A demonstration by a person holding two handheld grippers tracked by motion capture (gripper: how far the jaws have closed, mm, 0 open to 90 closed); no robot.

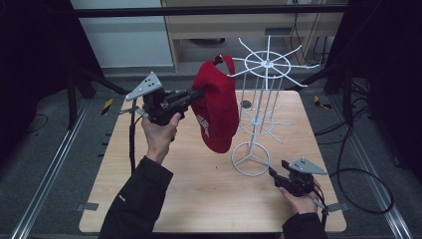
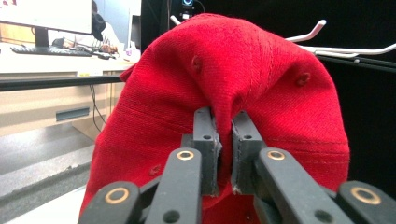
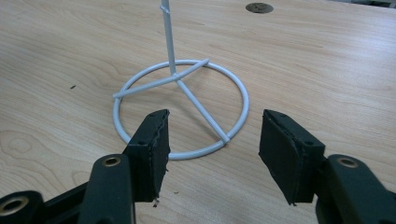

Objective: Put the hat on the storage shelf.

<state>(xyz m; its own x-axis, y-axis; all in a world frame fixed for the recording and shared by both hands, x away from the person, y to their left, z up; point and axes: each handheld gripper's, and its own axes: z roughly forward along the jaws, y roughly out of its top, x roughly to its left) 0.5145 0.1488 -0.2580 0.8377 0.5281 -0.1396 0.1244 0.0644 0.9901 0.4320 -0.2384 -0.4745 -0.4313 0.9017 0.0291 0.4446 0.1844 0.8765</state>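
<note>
A red cap [image 1: 215, 107] hangs beside the white wire rack [image 1: 267, 64], with its back strap at the tip of one upper arm. My left gripper [image 1: 196, 94] reaches it from the left, held high in a hand. Close up, my left gripper [image 2: 225, 126] is shut on a fold of the red cap [image 2: 224, 70], and rack arms [image 2: 348, 49] show behind. My right gripper [image 1: 272, 172] rests low at the table's right front, pointing at the rack's base ring [image 1: 250, 158]. My right gripper [image 3: 215, 123] stands open with nothing between its pads, just short of the base ring [image 3: 116, 112].
The rack stands on a light wooden table [image 1: 199, 199] with a round cable hole [image 1: 245, 104] behind it. Metal rails run along both sides of the table on the floor. A cable [image 1: 366, 174] loops on the floor at the right.
</note>
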